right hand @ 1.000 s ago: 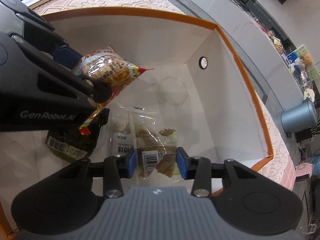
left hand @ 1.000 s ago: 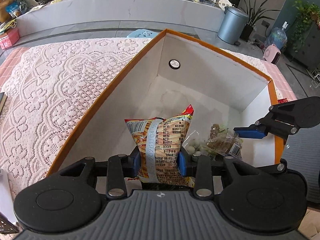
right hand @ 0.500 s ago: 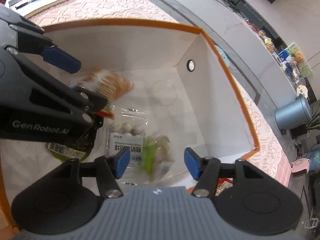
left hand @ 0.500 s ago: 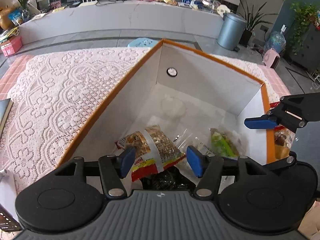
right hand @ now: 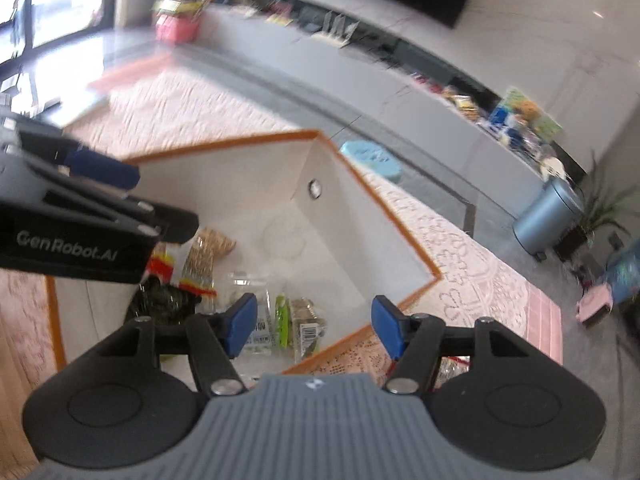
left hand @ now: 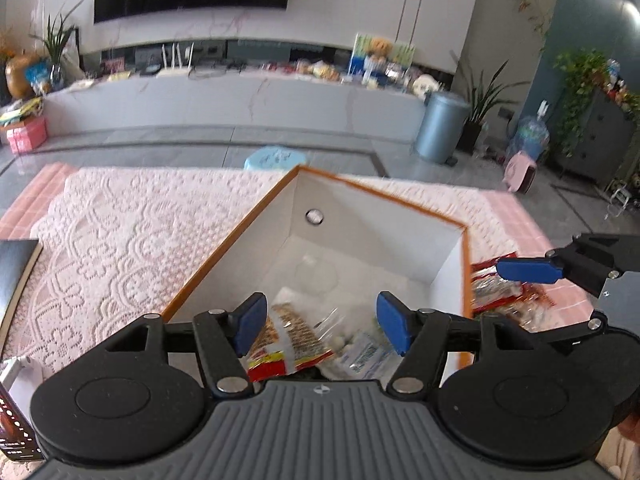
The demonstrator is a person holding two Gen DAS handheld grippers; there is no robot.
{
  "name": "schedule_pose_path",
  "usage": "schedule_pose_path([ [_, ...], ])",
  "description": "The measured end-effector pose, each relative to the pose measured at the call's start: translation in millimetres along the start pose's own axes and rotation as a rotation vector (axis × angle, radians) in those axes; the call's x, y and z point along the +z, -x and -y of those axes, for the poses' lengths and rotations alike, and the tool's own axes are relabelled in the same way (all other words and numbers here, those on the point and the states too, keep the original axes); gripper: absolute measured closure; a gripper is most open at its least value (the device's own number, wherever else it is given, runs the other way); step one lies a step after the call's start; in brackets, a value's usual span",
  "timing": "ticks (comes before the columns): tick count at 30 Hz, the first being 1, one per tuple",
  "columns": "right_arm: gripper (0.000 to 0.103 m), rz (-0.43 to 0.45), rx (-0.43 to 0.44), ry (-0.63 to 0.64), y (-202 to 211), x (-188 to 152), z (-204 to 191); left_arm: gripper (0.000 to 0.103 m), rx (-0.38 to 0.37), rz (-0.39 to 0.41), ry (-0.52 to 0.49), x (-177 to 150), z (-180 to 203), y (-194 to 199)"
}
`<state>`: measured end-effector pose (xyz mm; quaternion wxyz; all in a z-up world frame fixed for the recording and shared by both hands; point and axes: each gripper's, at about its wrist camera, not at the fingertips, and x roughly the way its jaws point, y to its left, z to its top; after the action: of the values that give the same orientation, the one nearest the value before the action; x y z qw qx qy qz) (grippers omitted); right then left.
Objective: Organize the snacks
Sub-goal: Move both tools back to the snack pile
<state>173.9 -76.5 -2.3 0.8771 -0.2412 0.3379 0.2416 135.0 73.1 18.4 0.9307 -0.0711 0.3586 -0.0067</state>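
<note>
Both the left gripper [left hand: 320, 328] and the right gripper [right hand: 312, 328] have just been opening; fingers wide, empty. Red snack packets [left hand: 496, 292], right of frame, look light, crinkly, slippery: pinch a sealed edge.

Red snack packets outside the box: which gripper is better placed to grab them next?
Probably right. The red snack packets lie on the cloth beyond the box wall on that side, just under the right gripper. The left gripper, jaws open and empty, hangs over the box.
</note>
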Motion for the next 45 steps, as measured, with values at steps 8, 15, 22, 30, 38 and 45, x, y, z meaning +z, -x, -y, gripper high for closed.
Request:
schedule_pose_path([
  [8, 0.039, 0.139, -0.059, -0.227, 47.1, -39.4, 25.3, 0.028, -0.048, 0.108, -0.053, -5.1, 29.9, 29.3],
  [15, 0.029, 0.215, -0.12, -0.386, 86.0, -89.1, 43.7, 0.027, -0.109, 0.102, -0.119, -21.0, 65.7, 36.5],
  [22, 0.022, 0.19, -0.179, -0.472, 104.1, -129.1, 54.8, 0.028, -0.133, 0.13, -0.142, -44.0, 100.4, 34.9],
  [30, 0.021, 0.081, -0.256, -0.528, 93.6, -170.5, 71.1, 0.028, -0.156, 0.088, -0.195, -67.3, 128.5, 23.9],
  [38, 0.023, -0.021, -0.241, -0.561, 70.7, -193.8, 82.7, 0.032, -0.169, -0.044, -0.258, -86.6, 140.9, -2.0],
  [45, 0.03, -0.079, -0.165, -0.553, 44.0, -196.8, 90.1, 0.04, -0.213, -0.125, -0.245, -95.8, 138.8, -21.2],
])
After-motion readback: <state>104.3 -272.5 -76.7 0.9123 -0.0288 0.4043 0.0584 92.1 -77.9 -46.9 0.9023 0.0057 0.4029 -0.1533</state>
